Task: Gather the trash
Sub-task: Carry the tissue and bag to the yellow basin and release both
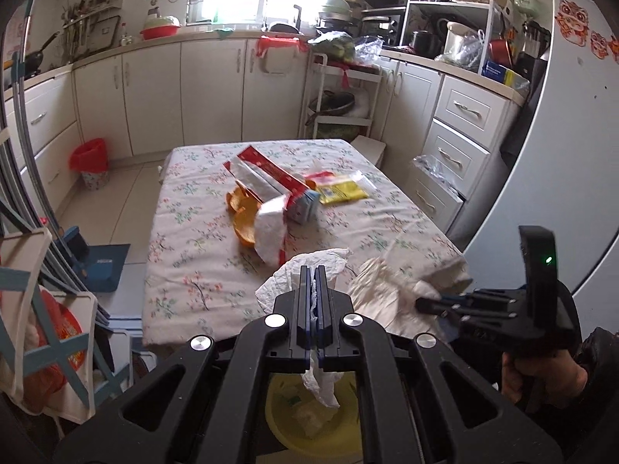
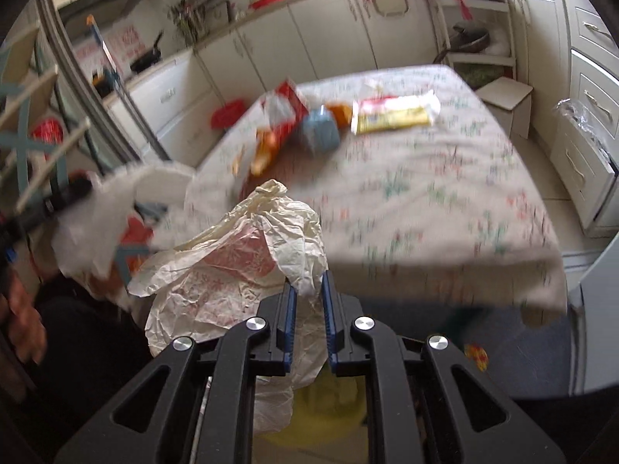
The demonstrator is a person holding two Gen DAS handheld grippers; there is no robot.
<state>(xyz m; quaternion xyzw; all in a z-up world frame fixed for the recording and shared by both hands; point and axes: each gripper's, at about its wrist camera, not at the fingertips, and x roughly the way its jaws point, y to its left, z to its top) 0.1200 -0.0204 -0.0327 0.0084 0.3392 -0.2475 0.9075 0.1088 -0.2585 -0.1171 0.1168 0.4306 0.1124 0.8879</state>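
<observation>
1. White tissue [image 1: 305, 282]; cream paper wrapper [image 2: 247, 266] with pinkish-red print.
2. Tablecloth [image 1: 201, 255] pale with red-and-green floral sprigs.
3. Yellow packet [image 1: 342, 191]; red-and-silver box [image 1: 267, 178]; orange peel [image 1: 243, 216].
4. Yellow bin [image 1: 309, 417]; red-lined bin [image 1: 91, 166].

Table [image 1: 216, 270]: carton [image 1: 271, 178] lying at centre, packet [image 1: 342, 189] lying just right of it, peels [image 1: 243, 216] lying left of it; tissue [image 1: 305, 270] hanging at near edge, wrapper [image 2: 240, 263] hanging beside it; bin [image 1: 309, 417] sitting below both
</observation>
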